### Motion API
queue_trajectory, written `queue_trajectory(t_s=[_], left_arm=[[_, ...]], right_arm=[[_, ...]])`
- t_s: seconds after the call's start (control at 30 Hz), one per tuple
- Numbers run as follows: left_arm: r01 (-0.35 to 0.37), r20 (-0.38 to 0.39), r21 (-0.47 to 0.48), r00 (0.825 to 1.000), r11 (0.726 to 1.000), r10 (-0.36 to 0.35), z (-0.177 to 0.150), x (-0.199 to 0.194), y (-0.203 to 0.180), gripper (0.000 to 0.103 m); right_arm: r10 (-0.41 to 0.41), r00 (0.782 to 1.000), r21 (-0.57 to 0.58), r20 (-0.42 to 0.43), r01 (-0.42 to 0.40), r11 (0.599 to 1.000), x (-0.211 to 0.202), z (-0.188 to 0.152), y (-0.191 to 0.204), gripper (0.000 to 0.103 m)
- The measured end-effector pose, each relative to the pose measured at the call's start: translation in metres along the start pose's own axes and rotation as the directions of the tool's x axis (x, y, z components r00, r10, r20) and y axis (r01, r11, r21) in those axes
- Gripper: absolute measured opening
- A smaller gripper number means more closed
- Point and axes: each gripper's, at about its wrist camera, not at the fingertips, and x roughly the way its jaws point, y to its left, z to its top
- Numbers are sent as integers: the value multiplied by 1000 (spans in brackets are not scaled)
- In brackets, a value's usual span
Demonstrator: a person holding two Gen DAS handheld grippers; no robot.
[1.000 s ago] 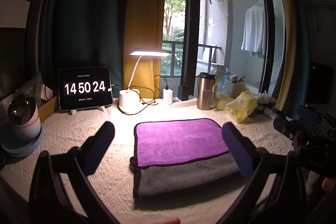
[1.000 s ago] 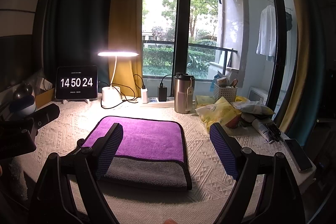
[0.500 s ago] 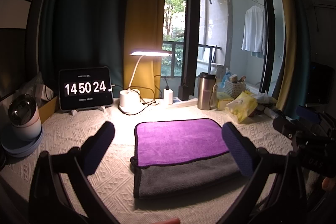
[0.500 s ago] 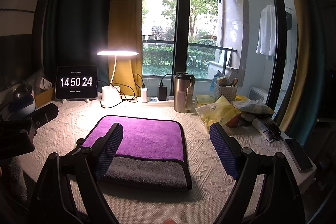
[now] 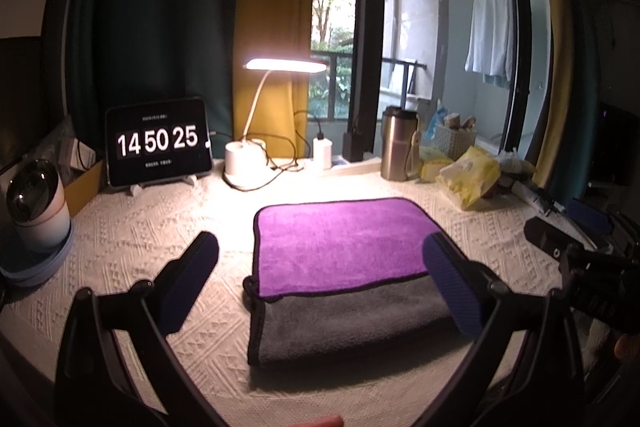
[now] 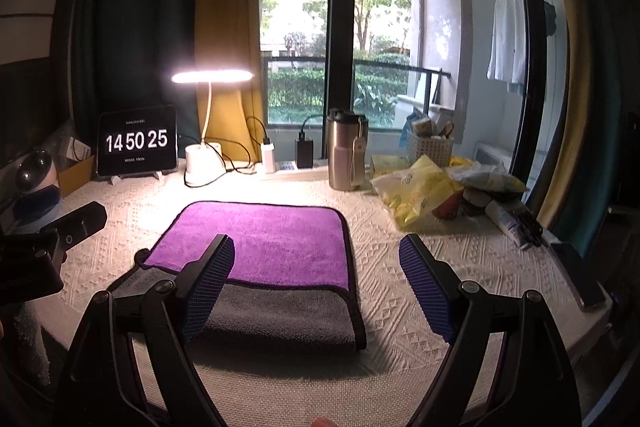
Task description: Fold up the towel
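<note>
Only the clock [image 5: 158, 143] has ticked; my left gripper [image 5: 320, 267] and right gripper [image 6: 316, 279] still hover, fingers wide, over the folded towel [image 5: 344, 267].

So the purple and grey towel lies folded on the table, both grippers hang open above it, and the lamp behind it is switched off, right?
Not quite: the lamp is lit, glowing brightly in the right wrist view. The rest holds: the towel lies folded on the table, and the left gripper and right gripper both hang open above it.
</note>
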Motion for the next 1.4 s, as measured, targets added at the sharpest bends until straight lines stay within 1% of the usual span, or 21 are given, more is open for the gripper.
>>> queue_trajectory(t_s=[0.23,0.43,0.67,0.9,0.97,1.1,1.23,1.27,1.4], left_arm=[[-13,-65,0,998,1000,13,-9,22,0,103],[-33,-135,9,990,999,34,-19,44,3,103],[-58,-230,-2,971,998,56,-31,71,12,102],[-72,-321,-42,946,997,55,-44,97,27,101],[-70,-345,-57,938,996,46,-47,105,30,91],[-62,-391,-64,920,996,32,-53,119,31,85],[-56,-431,-64,902,996,23,-60,128,31,68],[-54,-438,-56,899,997,24,-61,130,30,66],[-45,-435,6,900,999,43,-63,131,20,58]], right_arm=[[6,999,13,-51,-5,1000,19,-7,-5,87],[12,995,19,-100,-10,1000,36,-15,-11,87],[31,986,34,-165,-26,999,59,-22,-21,86],[52,970,43,-237,-42,998,85,-30,-31,75],[66,964,47,-258,-56,997,93,-31,-33,74],[83,955,44,-284,-74,996,106,-34,-33,71],[96,947,39,-306,-89,995,117,-36,-34,65],[102,944,40,-315,-94,995,121,-37,-34,63],[113,933,37,-342,-107,994,131,-40,-35,59]])
